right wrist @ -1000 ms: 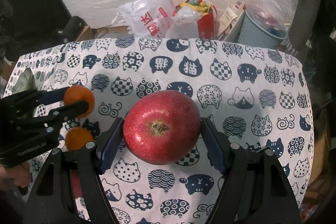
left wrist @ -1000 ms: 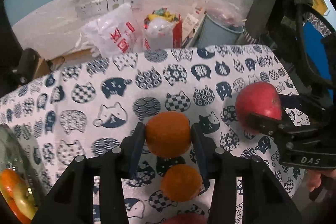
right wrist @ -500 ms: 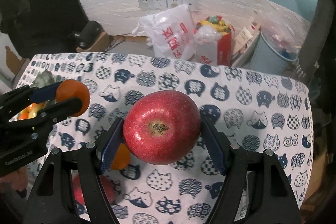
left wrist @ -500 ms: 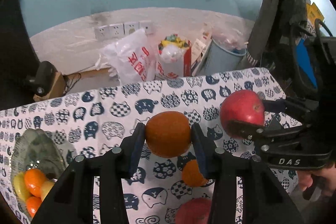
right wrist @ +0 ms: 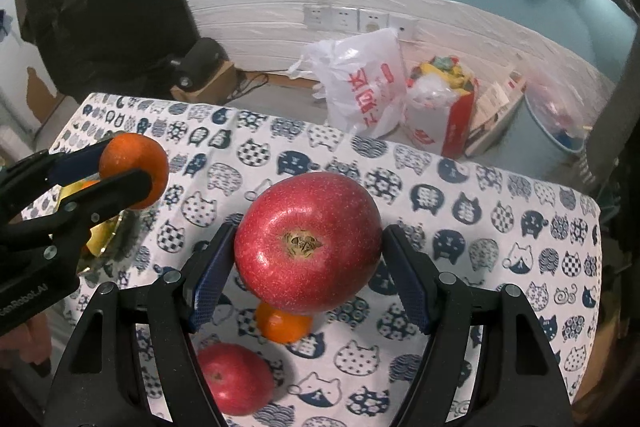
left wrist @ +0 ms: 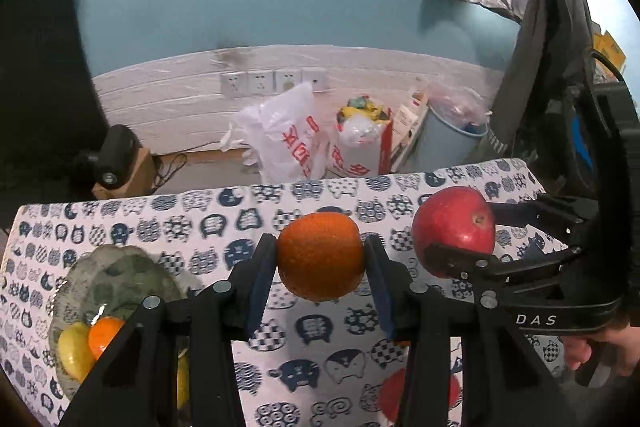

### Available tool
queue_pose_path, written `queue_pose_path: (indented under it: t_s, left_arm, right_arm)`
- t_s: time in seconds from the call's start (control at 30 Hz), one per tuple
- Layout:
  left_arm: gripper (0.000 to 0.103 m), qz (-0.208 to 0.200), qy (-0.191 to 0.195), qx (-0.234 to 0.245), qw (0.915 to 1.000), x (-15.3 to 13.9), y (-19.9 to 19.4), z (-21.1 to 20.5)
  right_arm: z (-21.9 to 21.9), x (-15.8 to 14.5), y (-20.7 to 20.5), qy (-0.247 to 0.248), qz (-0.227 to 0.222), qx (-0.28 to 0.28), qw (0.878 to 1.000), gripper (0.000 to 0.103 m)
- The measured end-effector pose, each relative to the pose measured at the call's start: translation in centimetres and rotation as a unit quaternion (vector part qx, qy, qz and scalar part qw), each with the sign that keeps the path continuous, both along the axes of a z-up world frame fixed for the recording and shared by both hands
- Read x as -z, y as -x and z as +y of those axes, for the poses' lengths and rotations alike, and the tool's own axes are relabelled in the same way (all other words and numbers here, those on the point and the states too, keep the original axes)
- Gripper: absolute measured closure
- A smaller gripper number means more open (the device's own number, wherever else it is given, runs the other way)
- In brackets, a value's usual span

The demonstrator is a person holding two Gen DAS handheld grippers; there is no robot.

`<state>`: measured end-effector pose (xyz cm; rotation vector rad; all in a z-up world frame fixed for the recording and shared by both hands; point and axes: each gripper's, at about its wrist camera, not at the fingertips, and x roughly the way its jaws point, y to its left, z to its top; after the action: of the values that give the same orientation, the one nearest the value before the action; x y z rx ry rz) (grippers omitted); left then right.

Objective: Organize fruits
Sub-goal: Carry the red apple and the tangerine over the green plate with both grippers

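Glossy red apple (right wrist: pixel 307 242), speckled and round, sits clamped in our right gripper (right wrist: pixel 307 247); the left gripper (left wrist: pixel 320 257) clamps a dimpled orange (left wrist: pixel 320 255). Both are higher above the cat-print cloth (left wrist: pixel 192 227) than a second ago, and the glass dish (left wrist: pixel 116 279) has come fully into view.

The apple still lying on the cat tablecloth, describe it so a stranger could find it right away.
On the cat-print tablecloth, look at the near edge, below the right gripper. The loose red apple lies there beside a small orange; unlike the larger red apple in the jaws, nothing grips it.
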<state>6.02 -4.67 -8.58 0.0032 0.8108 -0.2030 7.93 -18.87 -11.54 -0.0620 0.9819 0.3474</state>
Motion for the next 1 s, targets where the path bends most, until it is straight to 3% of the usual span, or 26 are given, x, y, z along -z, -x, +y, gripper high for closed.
queue_pose_path:
  t_s: [0.5, 1.0]
  left_arm:
    - [0.058, -0.004, 0.011, -0.084, 0.9964, -0.5, 2.9, 9.3]
    - [0.058, 0.022, 0.031, -0.179, 0.9831, 1.6, 6.0, 19.1]
  right_arm:
    - [8.8, -1.0, -0.2, -0.004, -0.006, -0.068, 0.998, 0.029]
    - [17.3, -0.8, -0.3, -0.004, 0.004, -0.124, 0.992, 0.029]
